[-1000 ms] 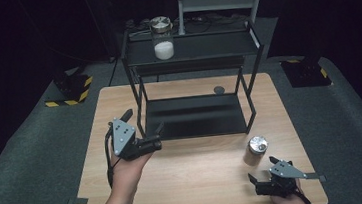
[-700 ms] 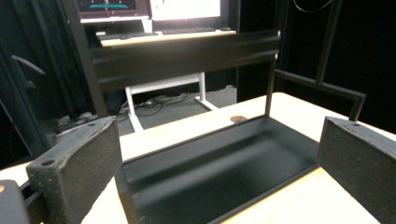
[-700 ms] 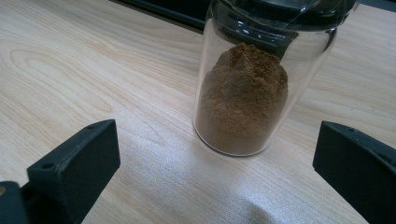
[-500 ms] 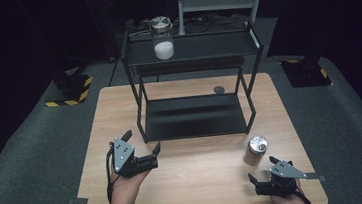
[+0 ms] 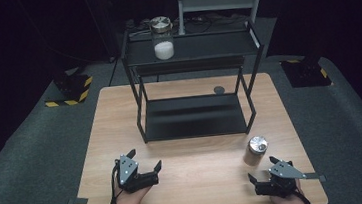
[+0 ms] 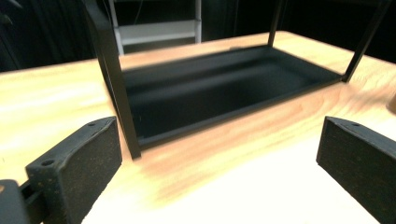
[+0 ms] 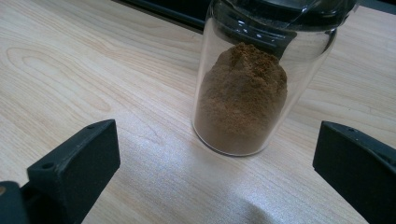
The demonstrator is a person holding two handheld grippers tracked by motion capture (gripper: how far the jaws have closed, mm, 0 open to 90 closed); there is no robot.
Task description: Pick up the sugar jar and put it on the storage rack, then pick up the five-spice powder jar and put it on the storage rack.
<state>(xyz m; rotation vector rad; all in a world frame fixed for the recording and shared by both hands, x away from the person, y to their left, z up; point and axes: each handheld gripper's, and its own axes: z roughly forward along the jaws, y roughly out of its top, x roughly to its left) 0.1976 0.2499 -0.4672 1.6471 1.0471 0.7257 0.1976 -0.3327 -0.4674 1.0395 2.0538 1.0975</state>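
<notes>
Left gripper (image 5: 147, 164): rests low over the near left part of the wooden surface (image 5: 191, 181), held by a hand that comes in from the bottom edge; it faces the rack.
Left jaws: released, spread wide with nothing between them; in the left gripper view only bare wood and the rack's bottom tray lie ahead.
Right gripper (image 5: 259, 177): sits at the near right corner of the surface, held by the other hand.
Right jaws: released, wide apart, grasping nothing; the jar stands ahead of them, clear of both pads.
Jar of brown powder (image 7: 243, 88): a clear glass jar with a metal lid, upright on the surface, just beyond the right gripper and near the rack's front right leg; in the high view it shows as (image 5: 257, 149).
Black metal rack (image 5: 196, 125): two-level shelf at the middle of the surface; its bottom tray is bare.
Jar of white powder (image 5: 163, 39): upright on the rack's top shelf, toward its left end, with a metal lid.
Small dark disc (image 5: 219, 90): lies flat on the surface behind the rack.
</notes>
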